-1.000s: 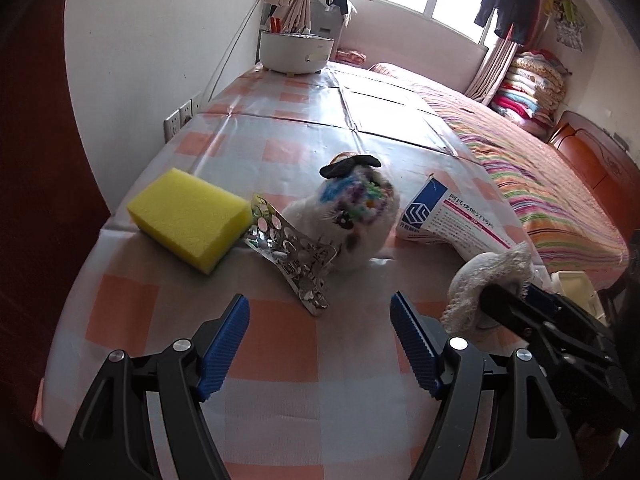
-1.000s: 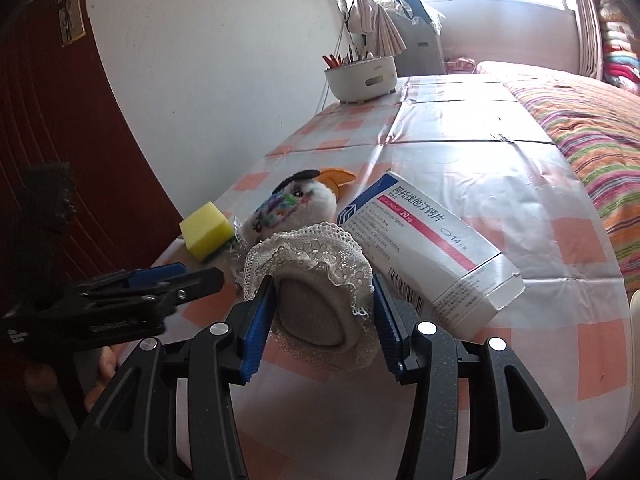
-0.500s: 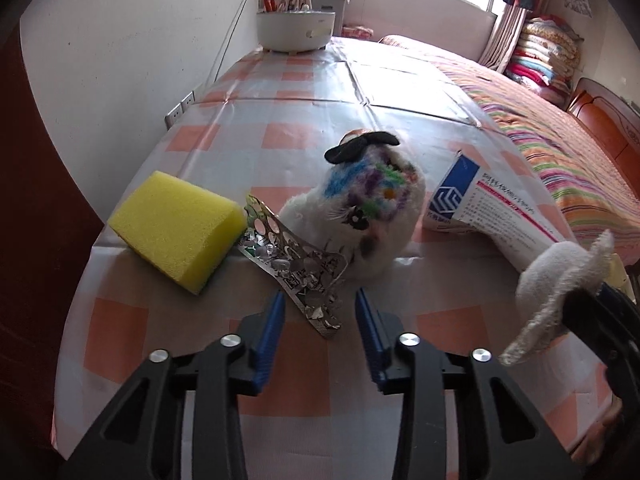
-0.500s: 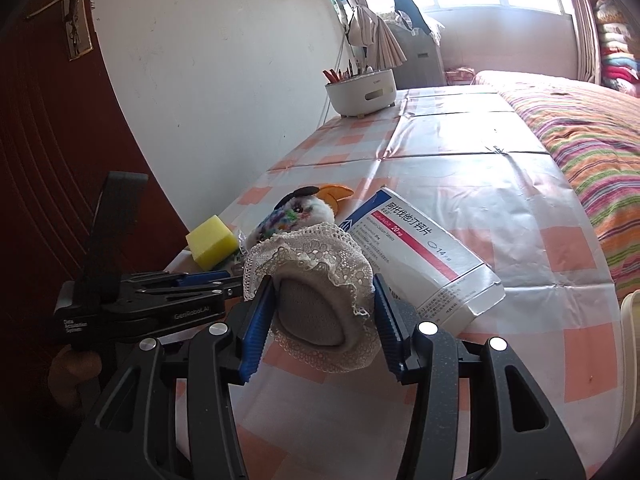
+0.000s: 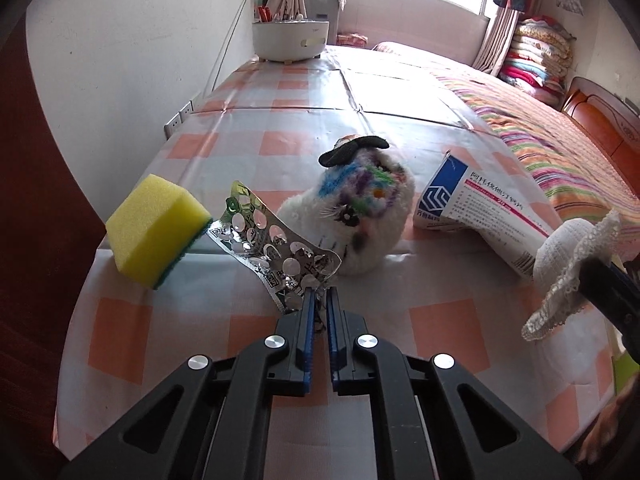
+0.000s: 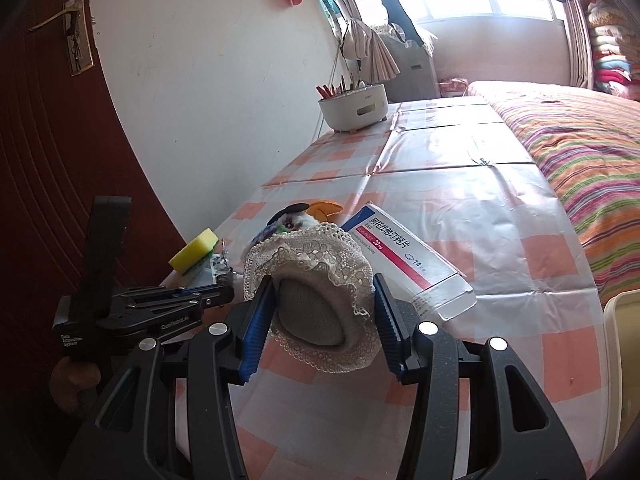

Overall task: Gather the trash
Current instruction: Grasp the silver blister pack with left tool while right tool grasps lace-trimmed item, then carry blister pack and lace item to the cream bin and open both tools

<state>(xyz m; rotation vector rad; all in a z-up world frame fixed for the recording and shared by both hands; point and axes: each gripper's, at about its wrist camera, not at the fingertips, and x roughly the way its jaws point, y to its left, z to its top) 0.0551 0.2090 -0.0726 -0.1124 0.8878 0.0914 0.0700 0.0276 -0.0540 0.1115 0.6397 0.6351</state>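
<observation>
The foil blister (image 5: 276,248) lies on the checked table (image 5: 248,148), long axis running away up-left toward the sponge (image 5: 154,228); my left gripper (image 5: 319,300) has just closed on its near corner. My right gripper (image 6: 322,304) clamps a lace sock (image 6: 316,268). The box (image 6: 404,256) reads "20 mg", "14"; the left gripper's body reads "GenRobot.AI".

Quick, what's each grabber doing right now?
Left gripper: shut on the empty pill blister sheet, jaws just closed.
Right gripper: shut on the lace-trimmed sock.
</observation>
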